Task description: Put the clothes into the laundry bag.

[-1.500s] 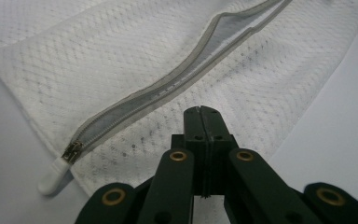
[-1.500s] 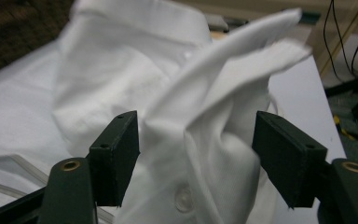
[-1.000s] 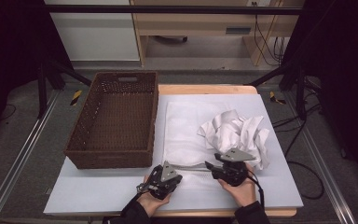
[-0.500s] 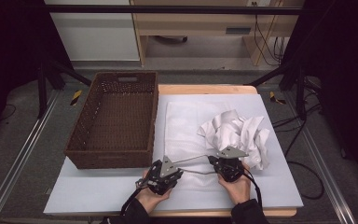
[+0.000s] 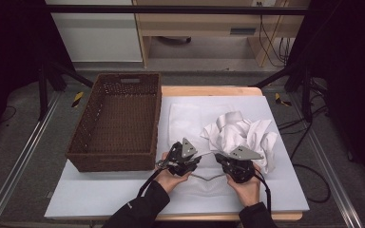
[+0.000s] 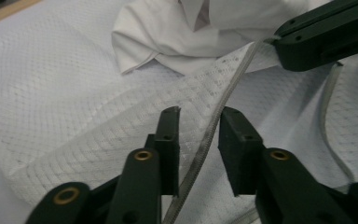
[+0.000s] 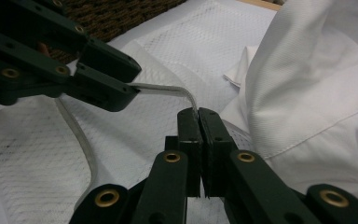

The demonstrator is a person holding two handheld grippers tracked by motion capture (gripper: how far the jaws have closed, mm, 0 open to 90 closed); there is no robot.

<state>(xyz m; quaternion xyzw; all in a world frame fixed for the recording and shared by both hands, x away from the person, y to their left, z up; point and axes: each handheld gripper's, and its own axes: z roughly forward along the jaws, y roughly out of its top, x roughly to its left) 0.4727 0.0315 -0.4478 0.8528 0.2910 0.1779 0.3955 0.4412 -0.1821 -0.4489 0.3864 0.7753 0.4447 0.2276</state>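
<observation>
The desk (image 5: pixel 100 199), under a pale sheet, carries a brown wicker basket (image 5: pixel 119 121) at its left. Just right of the basket lies a white mesh bag (image 5: pixel 190 118), with a crumpled white shirt (image 5: pixel 240 133) on the bag's far-right part. At the bag's near edge, the right hand-held gripper (image 7: pixel 198 116) is pressed together on the bag's zipper band (image 6: pixel 223 95). The left hand-held gripper (image 6: pixel 198 126) stands spread, the band running between its jaws.
</observation>
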